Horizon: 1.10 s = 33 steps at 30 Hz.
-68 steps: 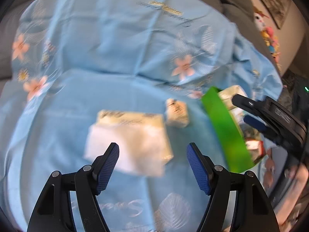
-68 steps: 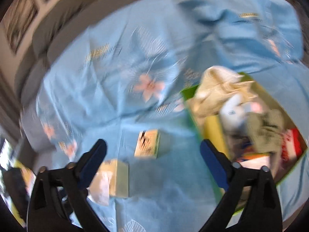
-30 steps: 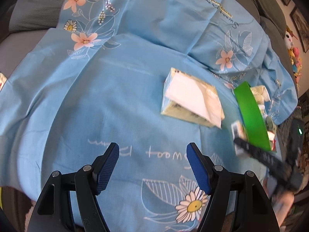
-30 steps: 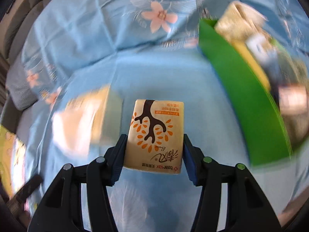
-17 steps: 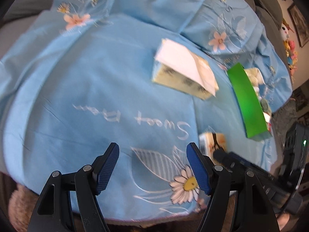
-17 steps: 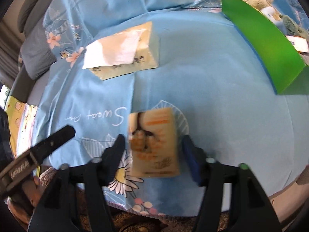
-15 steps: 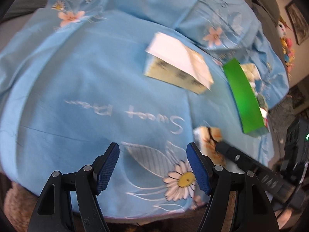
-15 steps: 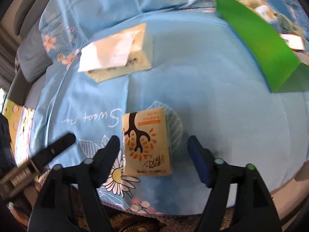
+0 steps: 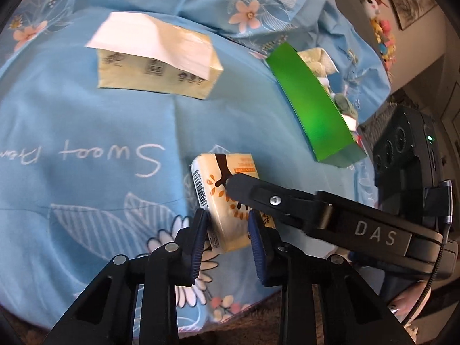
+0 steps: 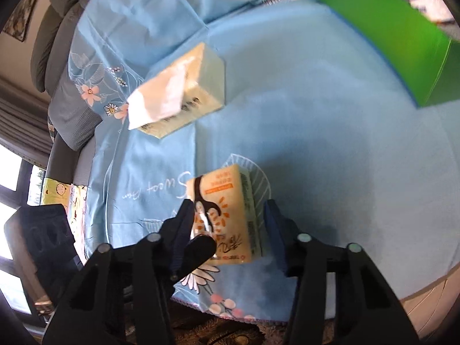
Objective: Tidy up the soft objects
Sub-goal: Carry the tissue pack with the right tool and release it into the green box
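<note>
1. The small tissue pack (image 9: pixel 222 198) with the brown tree print lies flat on the blue bedsheet (image 9: pixel 86 120), close to the bed's near edge and directly ahead of both my grippers.
2. My left gripper (image 9: pixel 227 227) has just been closing, and its blue pads now pinch the near end of the pack; in the left wrist view that end sits squeezed between them.
3. My right gripper (image 10: pixel 230 224) has also just been narrowing, with the same pack between its jaws. Its left pad lies against the pack's edge, but a gap shows beside the right pad, so I judge this one is not gripping.
4. The pack's long axis runs away from me, roughly in line with the fingers of both grippers, so each straddles its short width.
5. The green bin (image 9: pixel 312 106), already holding soft things, stands beyond the pack and to its right, well apart from it. The big tissue pack (image 9: pixel 156 57) lies farther back on the left.
6. My right side is nearer the bin, yet it is the left that has the hold, so the carry would run up and rightward across the sheet.
</note>
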Each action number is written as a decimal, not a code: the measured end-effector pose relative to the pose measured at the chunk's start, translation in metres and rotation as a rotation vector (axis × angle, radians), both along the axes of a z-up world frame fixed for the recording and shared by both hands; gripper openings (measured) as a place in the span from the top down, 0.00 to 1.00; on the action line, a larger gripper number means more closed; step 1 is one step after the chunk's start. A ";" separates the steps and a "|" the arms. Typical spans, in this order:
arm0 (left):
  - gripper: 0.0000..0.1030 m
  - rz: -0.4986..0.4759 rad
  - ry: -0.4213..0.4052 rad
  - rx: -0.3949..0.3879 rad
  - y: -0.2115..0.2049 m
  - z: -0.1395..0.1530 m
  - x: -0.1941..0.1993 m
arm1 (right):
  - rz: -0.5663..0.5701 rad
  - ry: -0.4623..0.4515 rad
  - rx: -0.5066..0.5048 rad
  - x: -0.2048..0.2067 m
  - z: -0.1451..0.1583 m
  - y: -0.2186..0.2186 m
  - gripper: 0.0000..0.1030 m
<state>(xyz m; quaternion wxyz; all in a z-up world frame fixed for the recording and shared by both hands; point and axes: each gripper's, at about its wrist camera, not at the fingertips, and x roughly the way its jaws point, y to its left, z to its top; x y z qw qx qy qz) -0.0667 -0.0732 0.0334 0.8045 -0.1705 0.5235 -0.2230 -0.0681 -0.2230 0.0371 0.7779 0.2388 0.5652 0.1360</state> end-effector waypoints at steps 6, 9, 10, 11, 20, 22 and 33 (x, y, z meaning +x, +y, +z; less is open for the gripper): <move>0.71 -0.018 -0.031 0.035 -0.014 0.013 0.008 | -0.010 -0.029 0.018 0.004 0.003 -0.006 0.58; 0.71 -0.046 -0.101 0.048 -0.031 0.031 0.012 | -0.047 -0.082 0.029 0.004 0.018 -0.019 0.58; 0.71 -0.055 -0.130 0.051 -0.037 0.038 0.013 | -0.059 -0.101 0.030 0.004 0.025 -0.024 0.58; 0.71 -0.065 -0.159 0.054 -0.044 0.044 0.015 | -0.073 -0.123 0.029 0.005 0.033 -0.029 0.58; 0.71 -0.219 -0.406 0.037 -0.127 0.116 0.053 | -0.271 -0.353 0.039 0.020 0.105 -0.103 0.56; 0.71 -0.250 -0.432 0.031 -0.144 0.124 0.062 | -0.324 -0.387 0.047 0.024 0.116 -0.123 0.56; 0.71 -0.407 -0.446 0.014 -0.222 0.119 0.103 | -0.537 -0.422 0.002 0.039 0.121 -0.194 0.56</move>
